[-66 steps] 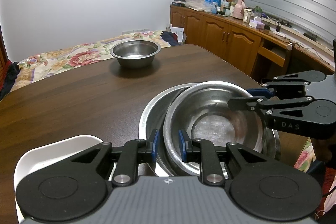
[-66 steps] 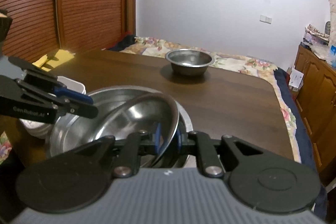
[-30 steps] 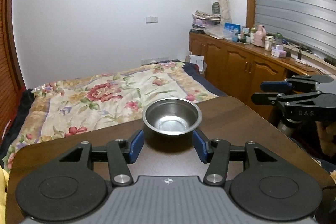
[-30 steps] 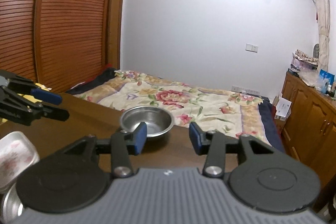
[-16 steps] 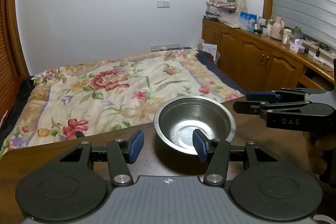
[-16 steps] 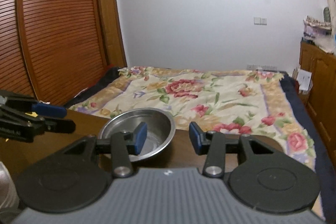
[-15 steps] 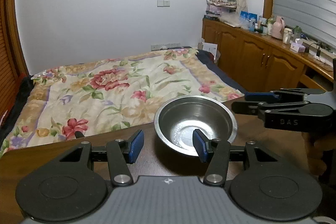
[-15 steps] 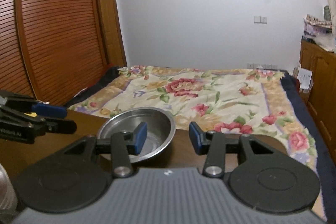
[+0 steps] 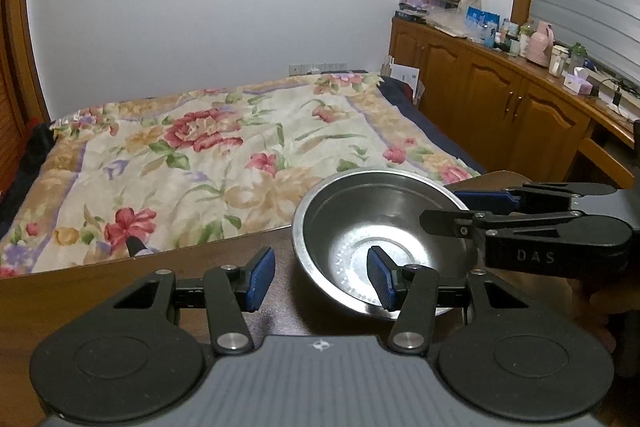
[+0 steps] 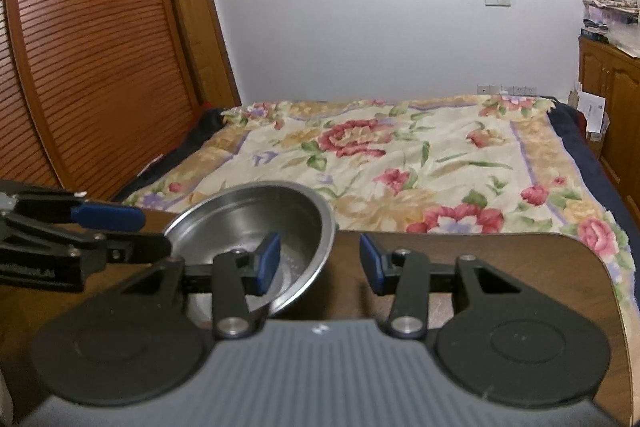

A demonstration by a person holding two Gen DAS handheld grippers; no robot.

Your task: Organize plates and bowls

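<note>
A small steel bowl [image 9: 360,227] stands on the dark wooden table [image 9: 100,291], close to its far edge. My left gripper [image 9: 320,279] is open and straddles the bowl's left rim: one blue pad hangs inside the bowl, the other outside, neither touching. In the right wrist view the same bowl [image 10: 248,223] sits left of centre. My right gripper [image 10: 319,263] is open and straddles the right rim in the same way. Each gripper shows in the other's view: the right gripper [image 9: 442,206] at the bowl's right rim, the left gripper [image 10: 154,233] at its left rim.
Just beyond the table's far edge lies a bed with a floral cover [image 9: 224,147]. Wooden cabinets [image 9: 500,99] with clutter on top line the right wall. Slatted wooden doors [image 10: 80,47] stand on the left. Bare table [image 10: 500,251] lies right of the bowl.
Both grippers have moved forward and down to the bowl. It looks larger, and its rims now lie between the jaws. The jaw openings look unchanged.
</note>
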